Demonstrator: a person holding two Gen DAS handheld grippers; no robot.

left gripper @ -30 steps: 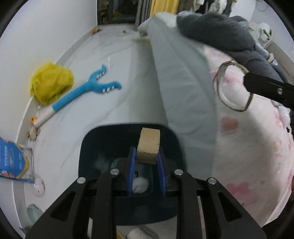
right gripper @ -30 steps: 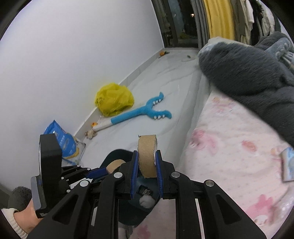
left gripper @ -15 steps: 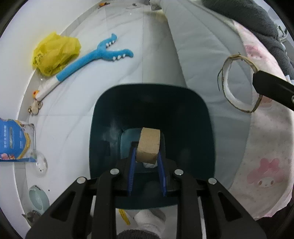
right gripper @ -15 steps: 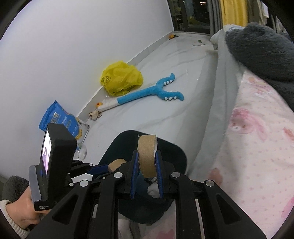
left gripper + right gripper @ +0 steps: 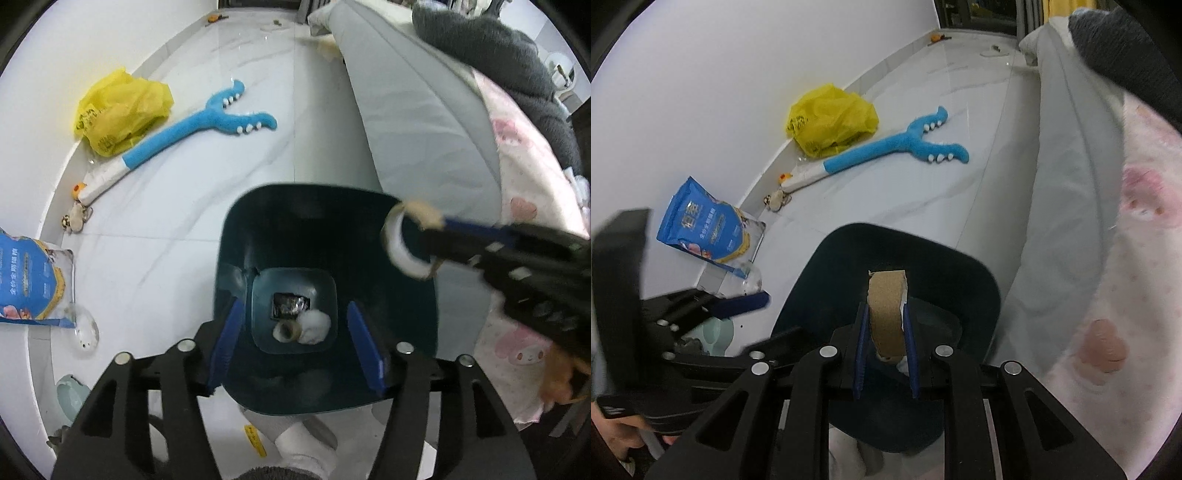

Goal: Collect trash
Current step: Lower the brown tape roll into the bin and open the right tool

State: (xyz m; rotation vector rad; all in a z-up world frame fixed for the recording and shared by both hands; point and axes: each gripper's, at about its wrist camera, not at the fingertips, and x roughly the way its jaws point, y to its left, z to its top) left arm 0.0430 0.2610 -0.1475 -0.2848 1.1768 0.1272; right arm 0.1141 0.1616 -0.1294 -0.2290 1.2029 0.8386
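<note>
A dark teal trash bin (image 5: 413, 325) stands on the pale marble floor (image 5: 184, 206) just beside the bed (image 5: 424, 122), and the left gripper (image 5: 295, 343) hangs directly over its mouth with its blue pads (image 5: 227, 339) spread wide and nothing between them. At the bottom of the bin lie three things close together — a small cardboard roll core (image 5: 286, 331) seen end-on, a white wad of tissue (image 5: 314, 326) touching it on the right, and a dark, shiny crumpled wrapper (image 5: 290, 305) just behind them. The right gripper (image 5: 885, 349) pinches a cardboard tape ring (image 5: 886, 315) upright between its blue pads, held above the bin's open mouth; in the left wrist view the same ring (image 5: 400, 242) shows over the bin's right rim, blurred, with its white inner face turned toward the camera. On the floor well apart from the bin lie a blue plush toy with a forked end (image 5: 207, 118), a crumpled yellow plastic bag (image 5: 122, 110) against the wall, and a blue printed pouch (image 5: 31, 280) near the baseboard. A pale green bowl (image 5: 716, 332) sits on the floor to the left of the bin, partly hidden behind the left gripper's body in the right wrist view. The bed carries a pink-patterned sheet (image 5: 1137, 258) and a dark grey fleece blanket (image 5: 491, 51) at its far end.
</note>
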